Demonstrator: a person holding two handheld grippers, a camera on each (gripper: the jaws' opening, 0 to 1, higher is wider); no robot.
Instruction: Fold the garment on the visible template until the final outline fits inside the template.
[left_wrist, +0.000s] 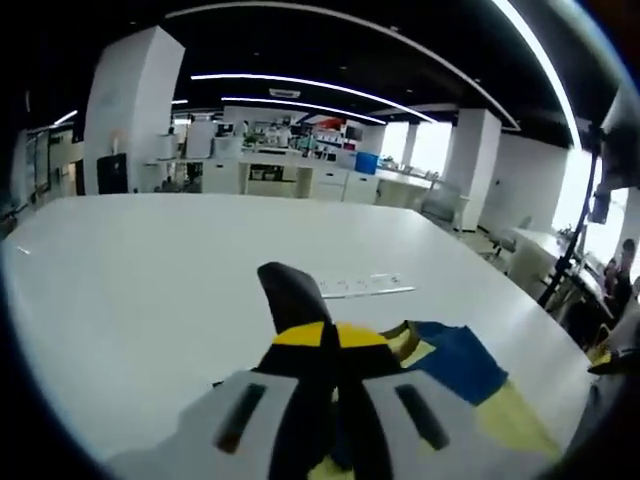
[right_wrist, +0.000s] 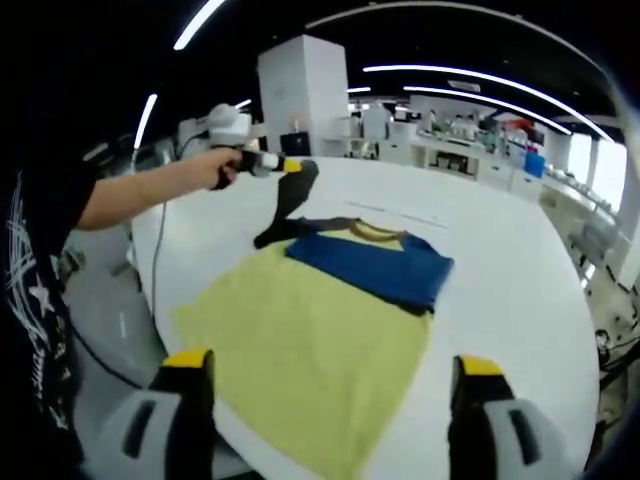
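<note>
Garment (right_wrist: 320, 330) flat on table (right_wrist: 520, 270), apparently unobstructed.

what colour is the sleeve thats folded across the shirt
Blue, folded over the yellow T-shirt; the sleeve shows best in the right gripper view.

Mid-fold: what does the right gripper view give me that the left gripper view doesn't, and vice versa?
Right gripper view: the whole yellow cloth T-shirt with blue top panel spread flat, a person's hand holding the left gripper, and the right gripper with fingers open. Left gripper view: a close look at its fingers shut on the black sleeve, plus a pale strip beyond. Both: the white table, the shirt, the lifted sleeve.
</note>
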